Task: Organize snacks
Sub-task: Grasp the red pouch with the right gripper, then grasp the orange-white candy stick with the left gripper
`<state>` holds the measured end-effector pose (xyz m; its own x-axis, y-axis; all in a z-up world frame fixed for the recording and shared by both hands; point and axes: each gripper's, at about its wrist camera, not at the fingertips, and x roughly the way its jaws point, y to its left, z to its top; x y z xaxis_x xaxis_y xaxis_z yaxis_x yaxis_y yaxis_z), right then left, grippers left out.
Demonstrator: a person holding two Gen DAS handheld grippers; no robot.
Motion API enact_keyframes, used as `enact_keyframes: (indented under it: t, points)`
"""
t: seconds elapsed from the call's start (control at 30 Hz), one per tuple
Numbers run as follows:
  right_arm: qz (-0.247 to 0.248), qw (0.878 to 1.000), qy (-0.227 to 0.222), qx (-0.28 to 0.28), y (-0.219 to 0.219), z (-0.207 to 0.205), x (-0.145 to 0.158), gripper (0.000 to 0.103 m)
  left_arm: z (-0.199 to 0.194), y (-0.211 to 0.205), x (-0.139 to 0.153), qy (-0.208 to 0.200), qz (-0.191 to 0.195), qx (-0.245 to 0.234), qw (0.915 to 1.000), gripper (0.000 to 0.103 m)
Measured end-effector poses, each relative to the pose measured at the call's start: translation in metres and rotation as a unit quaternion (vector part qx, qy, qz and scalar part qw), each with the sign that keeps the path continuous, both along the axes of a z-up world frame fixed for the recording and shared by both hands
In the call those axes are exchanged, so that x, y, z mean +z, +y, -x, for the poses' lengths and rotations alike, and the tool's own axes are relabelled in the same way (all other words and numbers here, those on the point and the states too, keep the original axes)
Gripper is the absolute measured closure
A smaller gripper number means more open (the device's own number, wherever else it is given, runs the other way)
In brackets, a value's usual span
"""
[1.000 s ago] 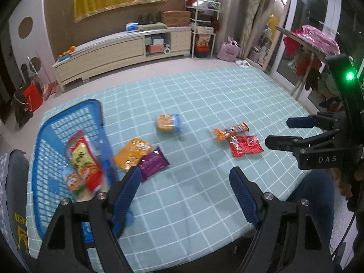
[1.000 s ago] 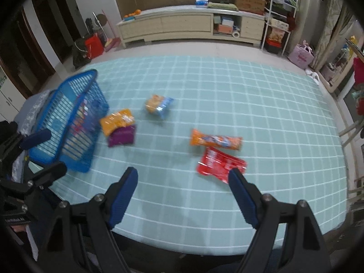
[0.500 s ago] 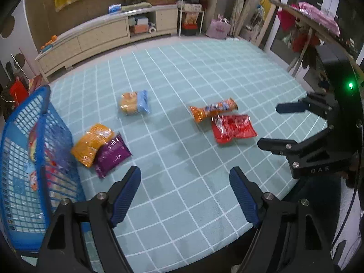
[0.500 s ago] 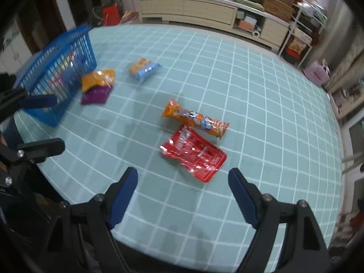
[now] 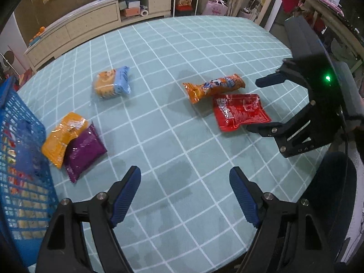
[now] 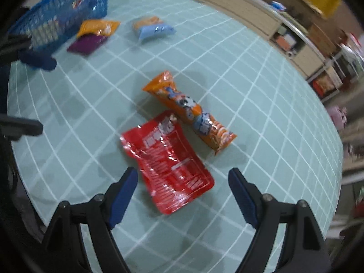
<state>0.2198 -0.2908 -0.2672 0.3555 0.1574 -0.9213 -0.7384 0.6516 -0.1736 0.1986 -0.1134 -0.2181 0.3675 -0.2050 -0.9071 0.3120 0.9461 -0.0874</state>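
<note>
Several snack packs lie on a teal checked tablecloth. A red pouch and a long orange pack sit under my right gripper, which is open, its fingers straddling the pouch's near end above it. In the left wrist view the red pouch and the long orange pack lie at right. My left gripper is open over bare cloth. An orange bag overlaps a purple bag beside the blue basket, which holds more snacks. An orange-and-blue pack lies farther back.
The right gripper shows in the left wrist view, at the table's right side. A long cream sideboard and shelves stand beyond the table. The near table edge runs just below both grippers.
Both grippers have sunk toward the table and come closer to the packs. The right view has rolled, and the red pouch now lies between its fingers. Both stay open.
</note>
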Motion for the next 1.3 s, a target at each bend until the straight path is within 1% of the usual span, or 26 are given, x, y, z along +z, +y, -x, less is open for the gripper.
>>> enact_keyframes:
  t: [0.07,0.13,0.23,0.3,0.33,0.37,0.4,0.43,0.47,0.53,0.57,0.6,0.73,0.77,0.87,0.93,1.0,1.03,1.1,1.2,1.3]
  points:
    - [-0.003,1.000,0.017,0.022,0.000,-0.005,-0.006,0.018,-0.004,-0.001,-0.006,0.006,0.006,0.001,1.0000,0.025]
    - [-0.010,0.999,0.004,0.040,0.000,-0.007,-0.002,0.018,-0.007,-0.003,-0.010,0.008,0.008,0.001,0.9999,0.025]
    - [-0.027,0.997,0.026,0.063,0.003,-0.011,-0.001,0.018,-0.012,-0.006,-0.015,0.009,0.009,0.002,0.9999,0.025]
    - [-0.022,0.995,0.040,0.091,0.008,-0.007,-0.008,0.018,-0.016,-0.009,-0.015,0.008,0.012,0.004,0.9999,0.025]
    - [-0.028,0.994,0.034,0.098,0.009,-0.006,-0.007,0.022,-0.017,-0.010,-0.014,0.006,0.013,0.003,0.9999,0.025]
    - [-0.032,0.994,0.043,0.100,0.010,-0.007,-0.008,0.029,-0.019,-0.012,-0.013,0.004,0.013,0.001,0.9999,0.025]
    - [-0.045,0.993,0.054,0.096,0.008,-0.008,-0.007,0.032,-0.020,-0.014,-0.012,0.000,0.011,-0.003,0.9999,0.025]
    - [-0.052,0.993,0.048,0.093,0.006,-0.007,-0.006,0.042,-0.020,-0.016,-0.011,-0.002,0.010,-0.006,0.9999,0.025]
    - [-0.056,0.993,0.045,0.092,0.006,-0.005,-0.005,0.049,-0.021,-0.019,-0.011,-0.005,0.007,-0.009,0.9999,0.025]
    - [-0.062,0.994,0.040,0.085,0.004,-0.001,-0.004,0.053,-0.022,-0.022,-0.011,-0.006,0.002,-0.012,0.9999,0.025]
    - [-0.064,0.994,0.038,0.085,0.004,0.001,-0.004,0.061,-0.021,-0.024,-0.012,-0.005,0.001,-0.012,0.9999,0.025]
    - [-0.068,0.993,0.038,0.085,0.003,0.004,-0.003,0.066,-0.022,-0.024,-0.014,-0.004,0.002,-0.011,0.9999,0.025]
    - [-0.073,0.995,0.020,0.069,0.003,0.012,-0.001,0.071,-0.020,-0.022,-0.013,0.002,0.008,0.000,1.0000,0.025]
    - [-0.078,0.995,0.021,0.061,0.002,0.016,-0.002,0.073,-0.020,-0.021,-0.012,0.005,0.009,0.006,0.9999,0.025]
    - [-0.103,0.994,0.038,0.029,-0.004,0.013,0.002,0.074,-0.018,-0.017,-0.008,0.011,0.019,0.017,0.9996,0.025]
    - [-0.109,0.993,0.045,0.010,-0.008,0.008,0.004,0.074,-0.019,-0.016,-0.003,0.016,0.024,0.028,0.9992,0.025]
    - [-0.110,0.993,0.037,-0.007,-0.014,0.012,0.009,0.074,-0.022,-0.015,0.002,0.017,0.029,0.037,0.9987,0.025]
    - [-0.113,0.993,0.040,-0.017,-0.015,0.012,0.010,0.074,-0.024,-0.015,0.004,0.017,0.032,0.043,0.9984,0.025]
    - [-0.120,0.991,0.034,-0.044,-0.021,0.010,0.017,0.074,-0.027,-0.017,0.008,0.020,0.041,0.054,0.9975,0.025]
    - [-0.138,0.986,0.030,-0.084,-0.033,0.007,0.032,0.074,-0.038,-0.022,0.014,0.028,0.056,0.075,0.9952,0.025]
    - [-0.158,0.979,0.028,-0.126,-0.048,0.001,0.047,0.074,-0.052,-0.033,0.018,0.037,0.064,0.097,0.9925,0.025]
